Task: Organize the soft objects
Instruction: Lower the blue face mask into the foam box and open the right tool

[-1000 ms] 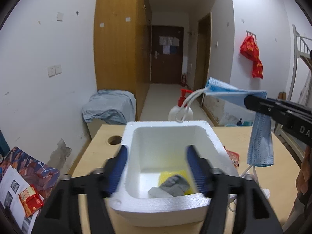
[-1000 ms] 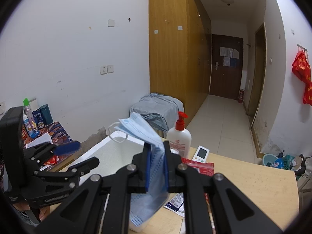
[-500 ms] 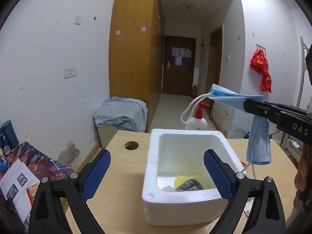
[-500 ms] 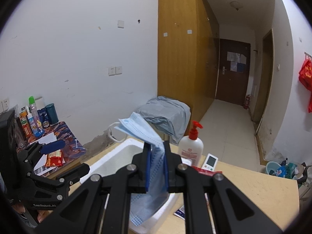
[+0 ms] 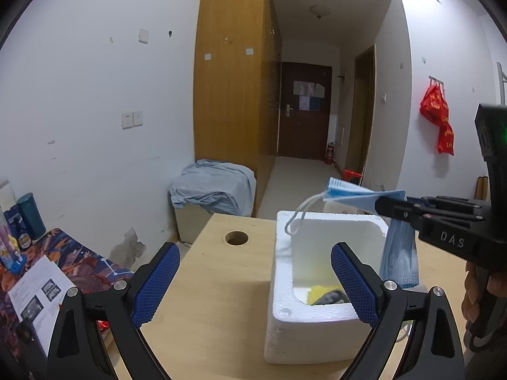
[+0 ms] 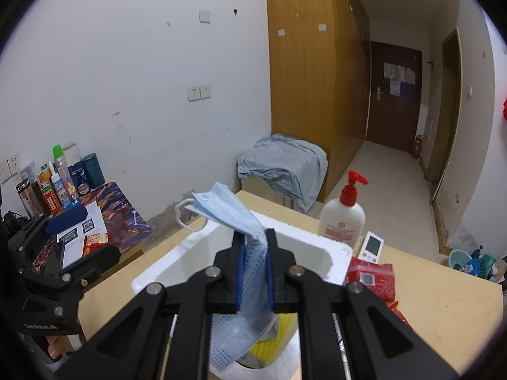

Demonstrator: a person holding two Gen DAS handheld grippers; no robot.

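Hanging limp over the white foam box: one pale blue pleated face mask, folded, white ear loop dangling, pinched tight in right gripper. Left gripper spread wide, just opened, nothing between its blue pads, beside the box on one wooden table. Inside the box, one yellow item and one grey item, partly hidden.

A light blue face mask with a white ear loop hung folded over the white foam box. The box stood open on the wooden table. Inside it lay a yellow thing and a grey thing.
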